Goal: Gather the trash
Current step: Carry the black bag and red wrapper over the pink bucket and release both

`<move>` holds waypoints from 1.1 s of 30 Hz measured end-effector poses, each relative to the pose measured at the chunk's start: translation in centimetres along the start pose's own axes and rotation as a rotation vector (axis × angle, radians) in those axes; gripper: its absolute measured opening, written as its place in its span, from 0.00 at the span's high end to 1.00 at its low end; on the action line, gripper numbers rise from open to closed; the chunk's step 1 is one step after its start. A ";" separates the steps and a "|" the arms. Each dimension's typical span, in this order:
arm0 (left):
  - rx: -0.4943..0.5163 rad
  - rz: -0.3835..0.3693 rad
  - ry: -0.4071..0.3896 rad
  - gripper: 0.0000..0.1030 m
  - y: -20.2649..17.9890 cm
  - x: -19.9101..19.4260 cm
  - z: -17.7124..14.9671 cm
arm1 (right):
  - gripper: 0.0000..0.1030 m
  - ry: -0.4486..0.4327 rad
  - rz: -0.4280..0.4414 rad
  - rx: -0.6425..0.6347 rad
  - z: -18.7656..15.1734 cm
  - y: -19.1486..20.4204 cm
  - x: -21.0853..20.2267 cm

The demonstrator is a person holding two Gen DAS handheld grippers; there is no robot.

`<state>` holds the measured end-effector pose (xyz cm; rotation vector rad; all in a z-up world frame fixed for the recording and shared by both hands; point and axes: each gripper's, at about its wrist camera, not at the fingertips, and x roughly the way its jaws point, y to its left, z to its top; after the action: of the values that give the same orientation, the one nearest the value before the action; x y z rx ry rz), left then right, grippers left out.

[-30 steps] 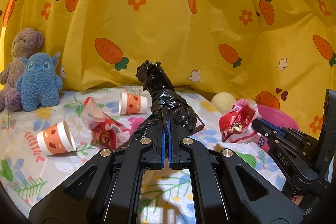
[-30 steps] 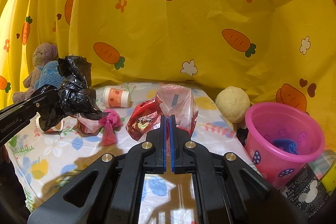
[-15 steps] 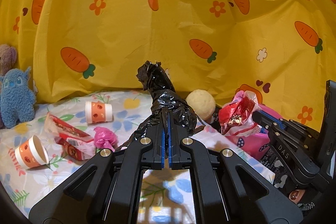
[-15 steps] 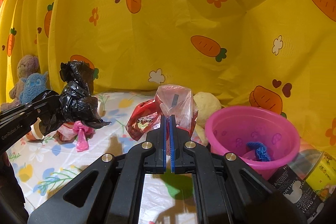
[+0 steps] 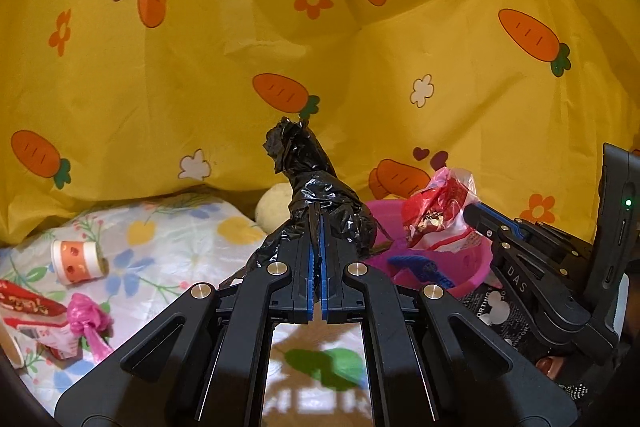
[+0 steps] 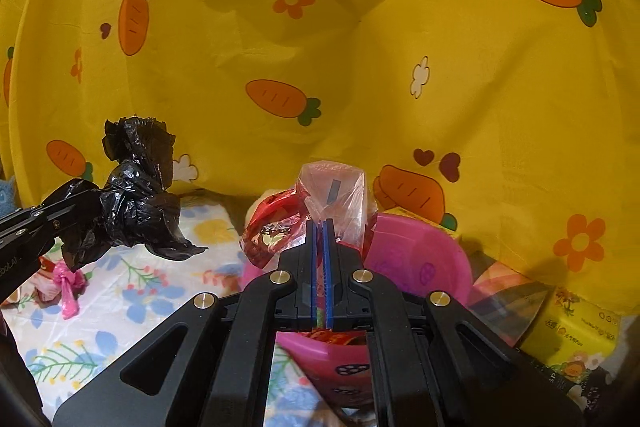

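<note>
A: What have my claws got?

B: Your left gripper, centre of its own view, is clenched on a crumpled black plastic bag that sticks up past the fingertips.

A: And my right gripper?

B: Clamped tight on a red-and-clear snack wrapper, held over the pink bucket at centre right of the right view. Something blue lies inside the bucket.

A: Any writing I can read?

B: "DAS" on the right gripper's arm, at the right of the left view. The yellow tissue pack at lower right carries print too small to read.

A: What do I count on the floral sheet?

B: At the left view's left edge: one orange-and-white paper cup on its side, one knotted pink bag, one red-and-white wrapper. One cream ball sits behind the black bag.
</note>
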<state>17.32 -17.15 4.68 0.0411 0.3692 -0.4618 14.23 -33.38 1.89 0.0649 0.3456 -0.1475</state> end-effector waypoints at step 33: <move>0.049 -0.123 0.130 0.99 -4.7 10.1 -1.6 | 0.96 0.088 -0.067 0.068 -0.7 -4.6 4.4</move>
<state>23.05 -25.48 -0.21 0.0970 0.4900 -0.5916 17.33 -38.40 -0.45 0.1269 0.4306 -0.2231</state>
